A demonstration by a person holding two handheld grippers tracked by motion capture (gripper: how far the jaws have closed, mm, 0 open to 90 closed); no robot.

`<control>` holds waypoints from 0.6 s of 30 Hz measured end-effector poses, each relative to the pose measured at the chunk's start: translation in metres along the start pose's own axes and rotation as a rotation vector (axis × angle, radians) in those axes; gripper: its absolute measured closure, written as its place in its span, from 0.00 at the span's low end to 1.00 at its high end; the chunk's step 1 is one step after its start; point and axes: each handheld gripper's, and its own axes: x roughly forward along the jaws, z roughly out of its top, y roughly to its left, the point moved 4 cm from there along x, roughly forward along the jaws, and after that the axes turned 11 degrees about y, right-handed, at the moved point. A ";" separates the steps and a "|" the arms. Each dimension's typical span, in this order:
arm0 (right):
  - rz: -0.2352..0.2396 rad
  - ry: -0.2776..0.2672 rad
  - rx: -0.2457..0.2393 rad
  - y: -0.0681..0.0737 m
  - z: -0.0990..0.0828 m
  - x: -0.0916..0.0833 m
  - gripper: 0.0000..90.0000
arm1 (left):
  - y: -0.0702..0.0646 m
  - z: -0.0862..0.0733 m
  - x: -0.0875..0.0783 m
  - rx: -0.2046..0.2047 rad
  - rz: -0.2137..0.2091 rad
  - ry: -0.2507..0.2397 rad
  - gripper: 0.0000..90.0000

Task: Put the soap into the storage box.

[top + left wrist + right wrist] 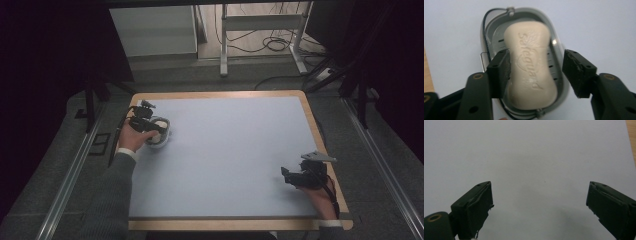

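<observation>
A cream bar of soap (531,66) lies in a grey soap dish (488,32) on the far left part of the bench (225,150). The word "safeguard" is pressed into the top of the soap. The left hand-held gripper (536,68) is right over the dish with its jaws spread; one jaw touches the side of the soap and the other stands apart from it. The right hand-held gripper (539,205) is at the near right of the bench, jaws spread wide over the bare pale blue mat (529,152).
</observation>
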 end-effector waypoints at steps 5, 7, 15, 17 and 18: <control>0.002 0.000 -0.004 0.002 0.000 0.000 0.08 | -0.013 -0.004 -0.013 0.049 -0.018 -0.042 0.36; 0.002 0.001 -0.002 0.001 0.000 0.000 0.08 | -0.018 -0.006 -0.016 0.071 -0.022 -0.048 0.36; -0.004 0.000 0.007 -0.002 -0.003 -0.002 0.08 | -0.043 -0.016 -0.016 0.167 -0.077 -0.076 0.33; -0.006 -0.004 0.006 -0.002 -0.003 -0.003 0.08 | -0.050 -0.022 -0.015 0.201 -0.079 -0.083 0.33; -0.005 -0.004 0.004 -0.002 -0.002 -0.003 0.08 | -0.052 -0.025 -0.014 0.215 -0.081 -0.086 0.33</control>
